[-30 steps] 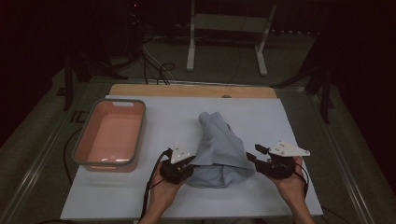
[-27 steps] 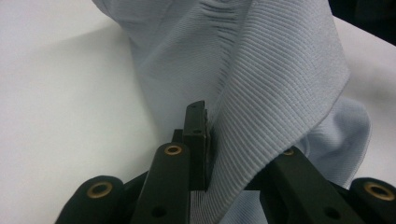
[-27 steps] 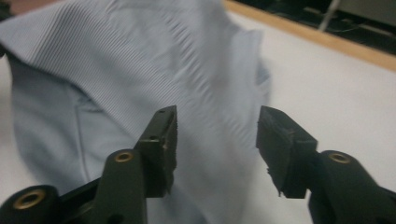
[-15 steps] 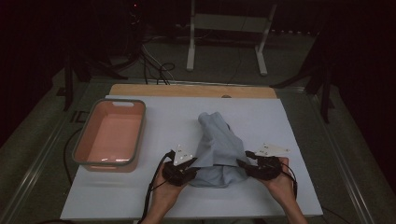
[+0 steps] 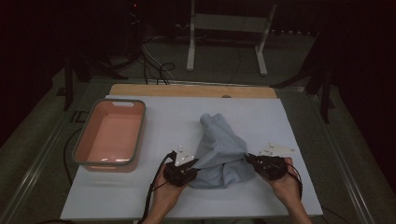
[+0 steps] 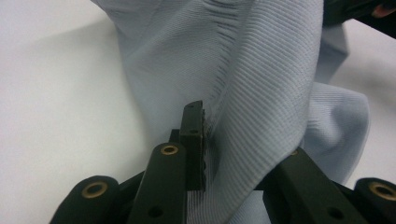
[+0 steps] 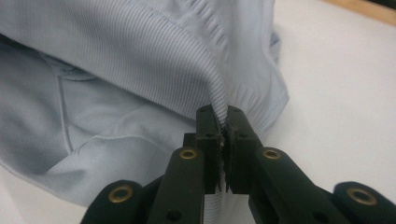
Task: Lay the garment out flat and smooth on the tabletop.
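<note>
Now right claw just closed, pinching blue cloth; left claw likewise.

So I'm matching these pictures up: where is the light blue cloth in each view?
High view: light blue cloth bunched at centre, right of the pink tub.
Left gripper view: upper centre and right.
Right gripper view: upper left.
Shared landmark: the white table.

Black jaws, brass-ringed screw holes
</note>
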Demonstrator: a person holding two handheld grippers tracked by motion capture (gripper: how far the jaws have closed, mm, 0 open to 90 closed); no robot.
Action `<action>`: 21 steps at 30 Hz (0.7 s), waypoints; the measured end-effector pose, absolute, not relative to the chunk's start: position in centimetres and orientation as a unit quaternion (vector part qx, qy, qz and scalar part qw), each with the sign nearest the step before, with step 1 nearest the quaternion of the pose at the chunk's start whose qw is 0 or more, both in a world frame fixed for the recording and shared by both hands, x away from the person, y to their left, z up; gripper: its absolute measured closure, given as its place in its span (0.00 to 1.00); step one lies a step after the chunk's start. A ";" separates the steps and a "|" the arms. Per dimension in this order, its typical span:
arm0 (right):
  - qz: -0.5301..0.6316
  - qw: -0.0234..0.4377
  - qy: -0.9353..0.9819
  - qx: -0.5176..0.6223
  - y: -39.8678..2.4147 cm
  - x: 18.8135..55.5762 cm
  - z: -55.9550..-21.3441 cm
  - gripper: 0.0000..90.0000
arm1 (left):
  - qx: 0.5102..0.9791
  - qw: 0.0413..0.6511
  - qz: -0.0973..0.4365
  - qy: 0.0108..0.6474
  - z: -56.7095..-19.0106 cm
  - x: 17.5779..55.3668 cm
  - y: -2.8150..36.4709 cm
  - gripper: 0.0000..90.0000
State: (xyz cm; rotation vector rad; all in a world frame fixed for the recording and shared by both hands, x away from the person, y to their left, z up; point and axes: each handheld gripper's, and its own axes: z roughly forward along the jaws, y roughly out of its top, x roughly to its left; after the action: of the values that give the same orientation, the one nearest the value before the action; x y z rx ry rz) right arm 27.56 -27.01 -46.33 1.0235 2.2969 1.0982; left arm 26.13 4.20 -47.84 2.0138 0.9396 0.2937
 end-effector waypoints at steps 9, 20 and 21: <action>0.410 0.221 0.799 0.382 -30.5 25.3 -44.3 0.95 | 0.823 0.426 0.112 0.359 -48.1 25.6 2.9 0.83; 0.424 0.206 0.789 0.394 -32.0 25.2 -44.3 0.67 | 0.831 0.437 0.095 0.332 -47.5 24.0 3.0 0.45; 0.426 0.206 0.788 0.395 -32.0 25.3 -44.3 0.64 | 0.831 0.439 0.097 0.327 -47.3 23.7 3.2 0.42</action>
State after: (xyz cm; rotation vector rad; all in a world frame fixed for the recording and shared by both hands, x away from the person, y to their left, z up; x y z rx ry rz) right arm 25.27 -32.05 -44.28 1.1001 2.1948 1.1870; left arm 23.67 3.15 -47.31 2.0660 0.8138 0.2404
